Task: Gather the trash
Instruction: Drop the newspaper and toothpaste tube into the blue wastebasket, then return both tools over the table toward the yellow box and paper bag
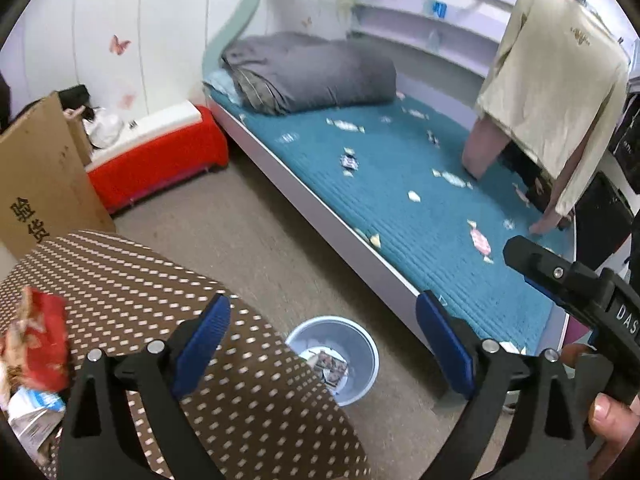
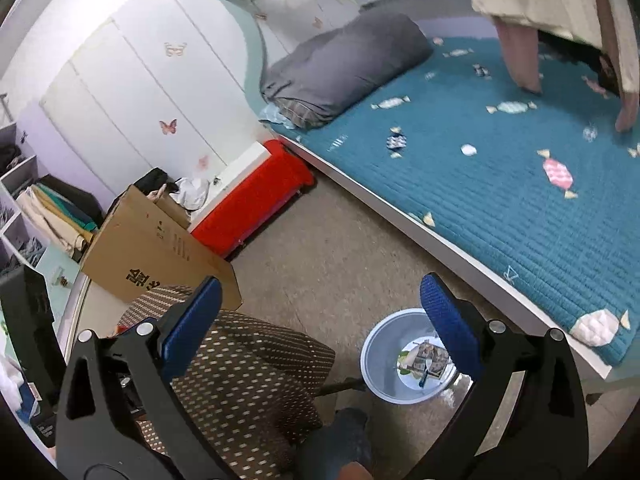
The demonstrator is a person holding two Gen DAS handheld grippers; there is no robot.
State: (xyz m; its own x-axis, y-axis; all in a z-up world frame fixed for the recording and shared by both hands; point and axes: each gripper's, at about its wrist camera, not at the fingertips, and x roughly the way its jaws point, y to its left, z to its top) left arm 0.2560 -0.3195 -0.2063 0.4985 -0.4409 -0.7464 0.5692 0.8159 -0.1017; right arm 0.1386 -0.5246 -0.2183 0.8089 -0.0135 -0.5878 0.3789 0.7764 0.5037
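A pale round bin (image 1: 360, 376) stands on the carpet beside the bed, with printed wrappers (image 1: 332, 364) lying in its bottom. My left gripper (image 1: 324, 304) hangs above it, open, nothing between its blue pads. The right wrist view shows the same bin (image 2: 380, 376) and wrappers (image 2: 428, 358) under my right gripper (image 2: 320, 284), which is also open and empty. A red snack packet (image 1: 44, 340) and a white and blue packet (image 1: 32, 412) lie on the brown dotted chair seat (image 1: 200, 300) at the left. A hand holds the right gripper's black body (image 1: 580, 292) at the right edge.
The bed's teal candy-print quilt (image 2: 520, 220) runs along the right, with a folded grey duvet (image 2: 348, 64) at its head. A cardboard box (image 2: 156, 248) and a red storage box (image 2: 256, 196) stand by the white wardrobe. Clothes (image 1: 556, 68) hang over the bed.
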